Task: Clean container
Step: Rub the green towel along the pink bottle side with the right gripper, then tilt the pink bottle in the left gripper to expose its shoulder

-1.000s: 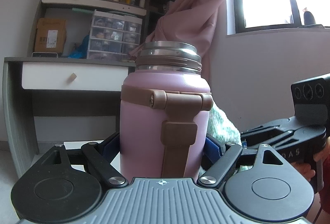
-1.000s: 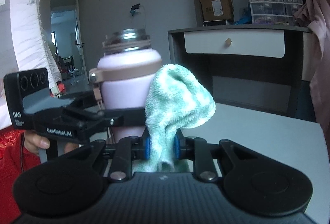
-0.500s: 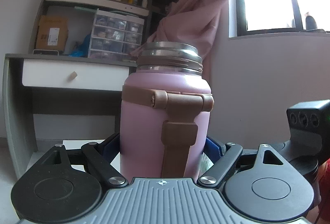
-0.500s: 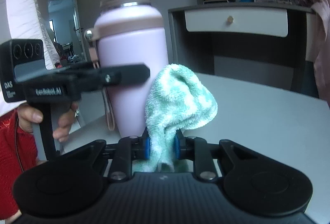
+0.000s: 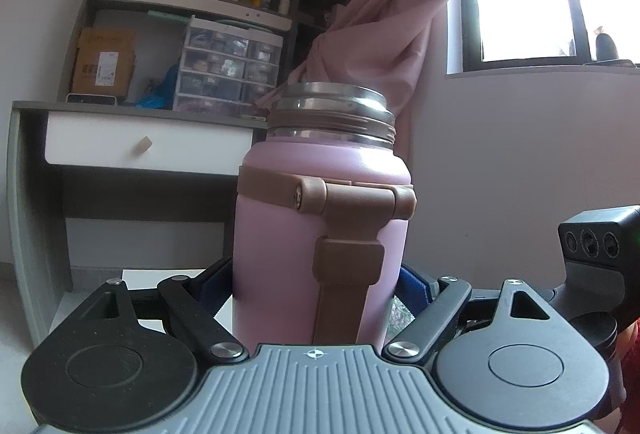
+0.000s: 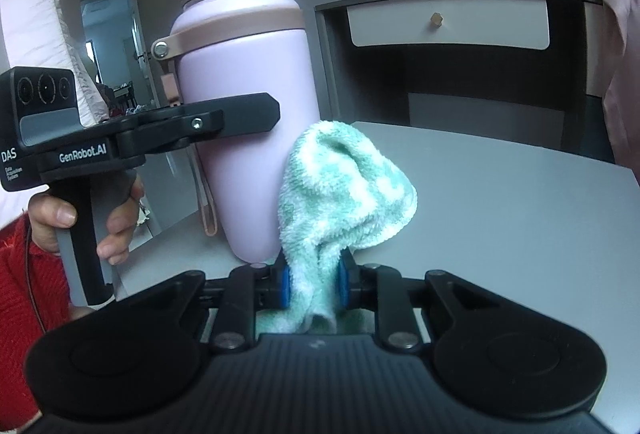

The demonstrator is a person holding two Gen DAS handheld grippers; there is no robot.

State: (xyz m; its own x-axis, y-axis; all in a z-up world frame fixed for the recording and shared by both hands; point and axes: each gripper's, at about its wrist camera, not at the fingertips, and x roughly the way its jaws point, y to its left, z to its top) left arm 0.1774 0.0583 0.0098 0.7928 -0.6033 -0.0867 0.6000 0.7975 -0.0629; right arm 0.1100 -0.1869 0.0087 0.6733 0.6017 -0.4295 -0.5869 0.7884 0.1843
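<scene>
Left gripper (image 5: 316, 284) clamps bottle (image 5: 320, 218); cloth (image 6: 344, 186) seemingly touching.

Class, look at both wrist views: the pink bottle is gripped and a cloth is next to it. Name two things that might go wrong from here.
1. The left gripper holds the pink bottle lifted off the table; a sideways push from wiping might make it slip.
2. The bottle's mouth has no lid, so the green cloth, bunched in the right gripper, may shed fluff inside.
</scene>
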